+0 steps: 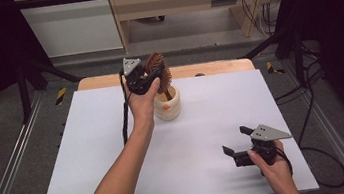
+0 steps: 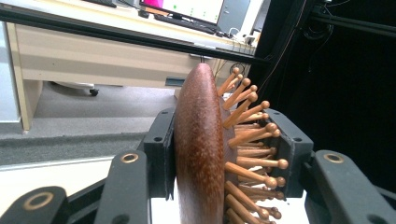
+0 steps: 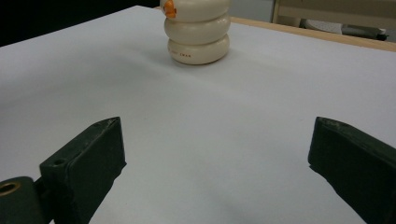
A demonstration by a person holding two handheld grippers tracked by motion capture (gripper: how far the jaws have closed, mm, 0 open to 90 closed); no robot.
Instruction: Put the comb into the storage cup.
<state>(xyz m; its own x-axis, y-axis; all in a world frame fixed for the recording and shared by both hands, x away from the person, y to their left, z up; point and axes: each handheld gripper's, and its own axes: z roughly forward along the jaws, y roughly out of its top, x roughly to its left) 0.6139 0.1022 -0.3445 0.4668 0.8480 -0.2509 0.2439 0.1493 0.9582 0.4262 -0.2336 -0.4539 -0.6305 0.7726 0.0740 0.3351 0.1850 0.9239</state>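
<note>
Nearest the camera in the high view, the right gripper [image 1: 237, 145] rests low over the near right of the surface [image 1: 95, 177], its fingers [image 3: 88, 158] spread wide with nothing between them; its own view looks across bare white toward the cup [image 3: 198, 32] far off.

At the far middle of the surface the left gripper [image 1: 153, 74] has its fingers [image 2: 161, 149] clamped on the brush [image 2: 201, 149]. One finger presses the smooth wooden back, the other the pin side, so the grip sits across the head's thickness. From the fingers outward the head stands on edge and rises upward, its long axis about upright. Its handle drops down from the grip toward the cup [image 1: 167, 105], which stands just below and slightly right of that hand. Whether the handle's end is already inside the mouth or just at the rim I cannot tell.

Judging from this, the coming move turns on that vertical line: brush directly over cup, axis upright, and the left hand far nearer than the right.
</note>
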